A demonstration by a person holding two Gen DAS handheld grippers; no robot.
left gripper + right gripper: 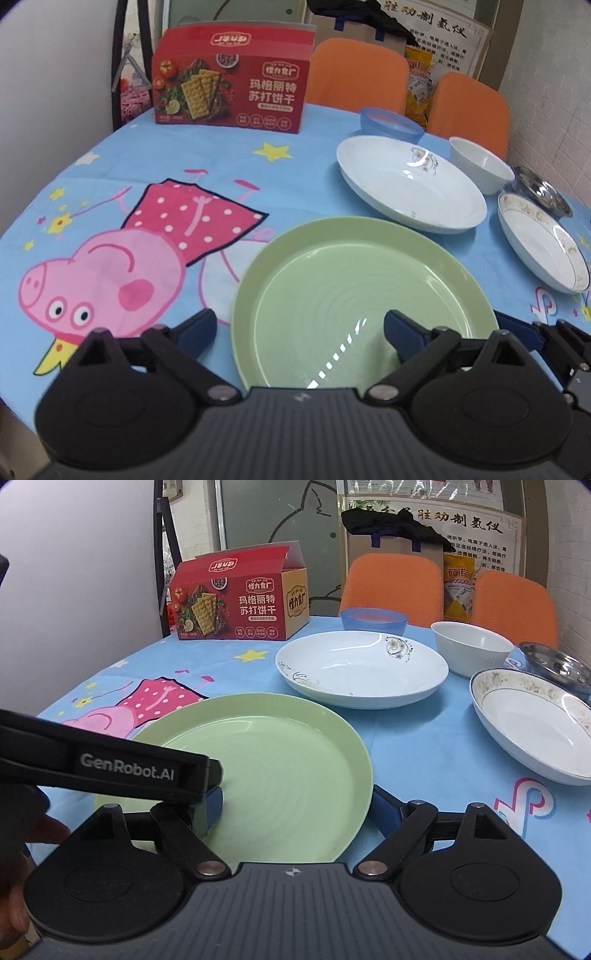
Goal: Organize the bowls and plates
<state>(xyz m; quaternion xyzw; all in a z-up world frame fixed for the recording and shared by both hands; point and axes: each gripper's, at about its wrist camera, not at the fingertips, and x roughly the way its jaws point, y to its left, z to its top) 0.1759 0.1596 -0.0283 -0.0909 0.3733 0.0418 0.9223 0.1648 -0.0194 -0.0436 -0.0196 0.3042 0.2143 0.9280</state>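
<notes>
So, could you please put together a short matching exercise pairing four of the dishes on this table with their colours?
Things:
1. large plate nearest the grippers
2. small bowl by the orange chairs
3. bowl at the far right edge
4. deep cup-shaped bowl

Colours:
A. shiny metal
B. plain white
C. pale green
D. translucent blue

Pairs: 1-C, 2-D, 3-A, 4-B

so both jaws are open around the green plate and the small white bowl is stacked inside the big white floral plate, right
Not quite. The small white ceramic bowl stands on the tablecloth beside the large white floral plate, not inside it; the right wrist view shows this. The left gripper and right gripper do have open jaws either side of the round green plate's rim.
</notes>
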